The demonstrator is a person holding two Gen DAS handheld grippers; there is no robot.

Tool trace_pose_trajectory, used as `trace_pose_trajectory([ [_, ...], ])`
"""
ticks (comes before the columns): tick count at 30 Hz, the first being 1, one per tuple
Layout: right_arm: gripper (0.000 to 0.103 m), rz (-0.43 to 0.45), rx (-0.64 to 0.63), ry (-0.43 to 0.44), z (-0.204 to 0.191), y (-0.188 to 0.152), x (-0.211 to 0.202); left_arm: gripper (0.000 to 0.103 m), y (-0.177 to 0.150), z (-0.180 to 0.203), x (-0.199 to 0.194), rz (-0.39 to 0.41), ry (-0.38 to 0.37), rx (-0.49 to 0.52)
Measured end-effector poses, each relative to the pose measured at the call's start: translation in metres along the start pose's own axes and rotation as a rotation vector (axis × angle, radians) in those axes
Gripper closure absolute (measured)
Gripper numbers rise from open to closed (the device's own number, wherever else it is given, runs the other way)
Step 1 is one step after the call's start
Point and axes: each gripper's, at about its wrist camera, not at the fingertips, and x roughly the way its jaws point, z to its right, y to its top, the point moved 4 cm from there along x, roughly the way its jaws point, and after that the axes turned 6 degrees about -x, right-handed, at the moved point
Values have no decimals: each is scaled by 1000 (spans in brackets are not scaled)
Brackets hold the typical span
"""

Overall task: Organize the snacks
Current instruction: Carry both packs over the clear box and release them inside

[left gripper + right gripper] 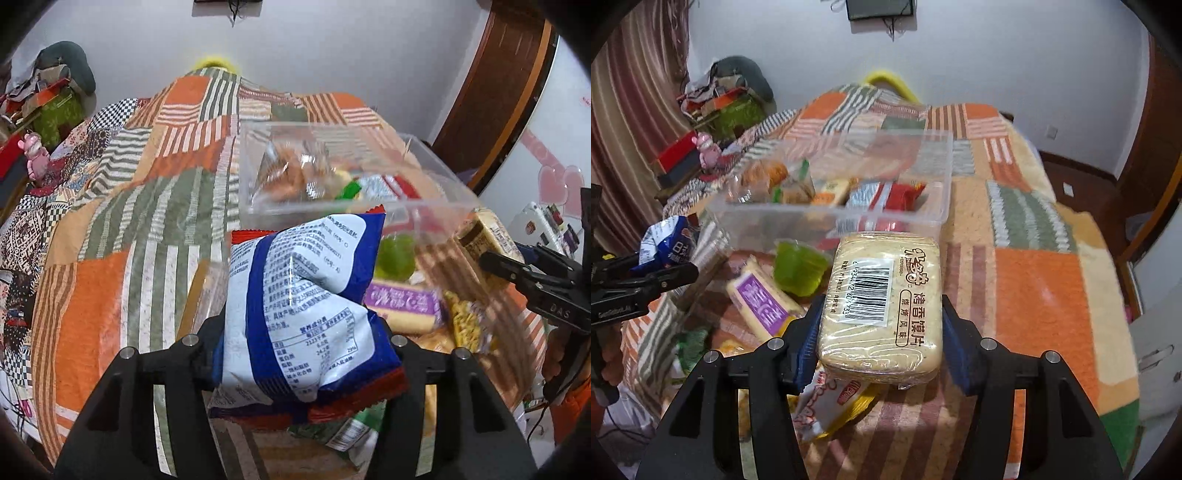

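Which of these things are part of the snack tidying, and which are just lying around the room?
Part of the job:
blue-and-white snack bag
beige cracker pack
clear plastic bin
purple-labelled pack
green jelly cup

Just lying about:
patchwork quilt
pink toy

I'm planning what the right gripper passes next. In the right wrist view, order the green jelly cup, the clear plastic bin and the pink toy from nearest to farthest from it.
1. Green jelly cup: just ahead-left of the right gripper.
2. Clear plastic bin: straight ahead, behind the cup.
3. Pink toy: far left, beyond the bin.
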Motion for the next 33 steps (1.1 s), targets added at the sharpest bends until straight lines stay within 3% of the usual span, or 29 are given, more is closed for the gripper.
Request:
trace_pose_trajectory([
  [8,50,115,6,-20,3,28,-26,47,30,17,-26,96,-31,14],
  [18,50,185,15,-35,9,58,-27,47,71,43,-26,173,-65,29],
  [33,50,196,0,-46,12,79,-2,47,103,76,26,123,-127,41],
])
